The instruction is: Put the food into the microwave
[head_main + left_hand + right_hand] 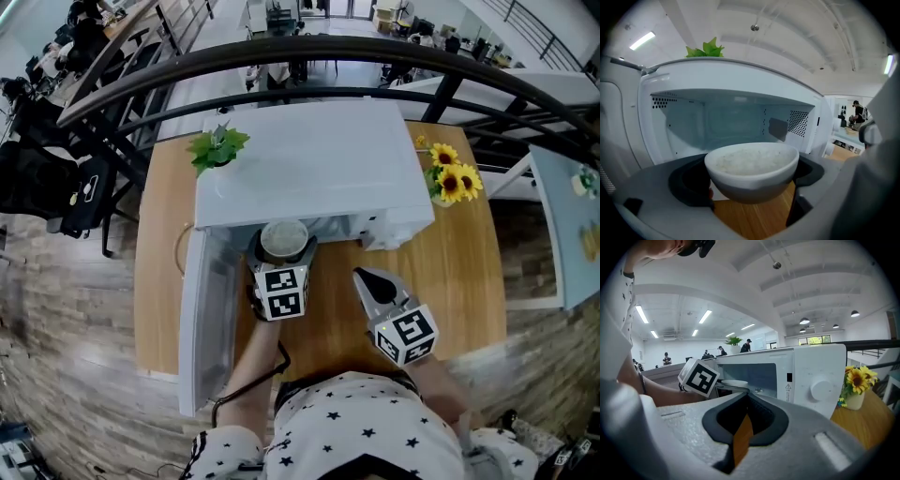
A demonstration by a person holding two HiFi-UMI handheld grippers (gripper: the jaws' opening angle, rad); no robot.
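Left gripper view: left gripper (750,182) clamps bowl of rice (752,164) just before open microwave (731,117) cavity. Right gripper view only: right gripper (742,430) jaws nearly together, empty, right of bowl.

A white bowl of rice (752,161) is being held upright at the mouth of a white microwave (309,155), whose door (211,319) is standing wide open to the left.

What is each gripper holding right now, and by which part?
The left gripper clamps the round white bowl of rice by its lower sides, in front of the open white microwave. The right gripper holds nothing.
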